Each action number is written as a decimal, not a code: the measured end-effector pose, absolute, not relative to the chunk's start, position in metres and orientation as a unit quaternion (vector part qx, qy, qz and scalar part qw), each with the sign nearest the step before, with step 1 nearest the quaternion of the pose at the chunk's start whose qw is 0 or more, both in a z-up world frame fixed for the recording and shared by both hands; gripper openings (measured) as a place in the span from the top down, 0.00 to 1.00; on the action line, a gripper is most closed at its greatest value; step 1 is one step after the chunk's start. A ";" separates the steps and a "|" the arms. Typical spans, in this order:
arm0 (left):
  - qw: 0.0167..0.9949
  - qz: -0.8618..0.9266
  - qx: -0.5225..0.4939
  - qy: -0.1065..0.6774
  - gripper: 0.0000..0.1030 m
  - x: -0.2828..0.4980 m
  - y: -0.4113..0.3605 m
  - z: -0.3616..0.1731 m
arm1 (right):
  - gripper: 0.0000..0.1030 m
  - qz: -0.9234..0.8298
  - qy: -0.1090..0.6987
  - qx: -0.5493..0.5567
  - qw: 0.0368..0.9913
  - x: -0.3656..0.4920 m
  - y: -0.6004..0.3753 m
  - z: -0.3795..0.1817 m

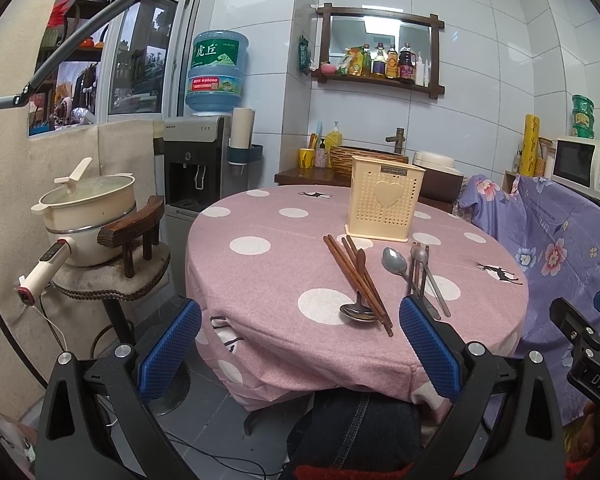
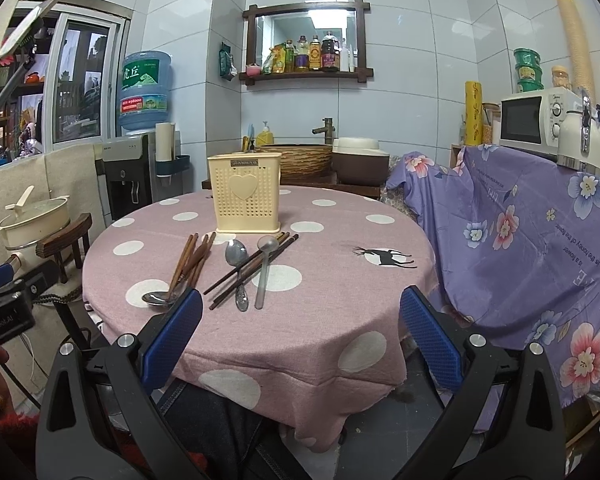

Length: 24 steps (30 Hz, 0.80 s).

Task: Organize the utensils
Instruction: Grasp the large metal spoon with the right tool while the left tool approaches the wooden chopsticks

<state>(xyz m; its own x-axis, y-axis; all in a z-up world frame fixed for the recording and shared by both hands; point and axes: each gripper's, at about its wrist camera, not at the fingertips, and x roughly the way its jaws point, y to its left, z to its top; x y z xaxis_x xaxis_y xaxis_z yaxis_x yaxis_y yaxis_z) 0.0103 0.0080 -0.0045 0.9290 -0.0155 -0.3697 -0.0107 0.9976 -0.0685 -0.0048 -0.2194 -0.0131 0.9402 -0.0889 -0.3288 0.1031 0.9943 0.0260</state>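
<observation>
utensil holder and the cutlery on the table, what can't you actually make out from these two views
- Utensil holder: its inside is hidden by its own perforated front wall in both views, so contents and compartments are unknown.
- Holder's label: too small to read.
- Left-hand spoon: handle buried under the brown chopsticks; the right gripper's finger covers part.

A matt pink cloth with white dots covers the table (image 2: 340, 320), its weave slightly coarse. The holder (image 2: 246, 196) is cream plastic, perforated, with a smooth heart on its front. The chopsticks (image 2: 192, 258) look like dark brown wood with a dull sheen. The spoons (image 2: 236, 254) are shiny metal, one (image 2: 158, 299) reflecting light in its bowl. Each gripper (image 1: 300, 344) (image 2: 302, 340) has black hard plastic arms, silver metal screws and blue pads (image 2: 176, 332) with a fine dimpled rubbery texture. The wall tiles (image 2: 412, 92) are glossy.
</observation>
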 end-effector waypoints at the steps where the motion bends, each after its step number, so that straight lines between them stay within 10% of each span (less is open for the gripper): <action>1: 0.980 -0.005 -0.030 0.194 0.05 0.016 0.008 -0.007 | 0.05 -0.052 0.172 0.024 0.983 0.000 -0.222 -0.015; 11: 0.955 -0.067 -0.029 0.288 0.07 0.093 0.012 -0.025 | 0.05 -0.044 0.250 0.056 0.966 0.068 -0.252 -0.031; 24: 0.909 -0.141 -0.051 0.389 0.35 0.201 0.004 -0.024 | 0.13 0.019 0.326 0.029 0.945 0.182 -0.243 -0.032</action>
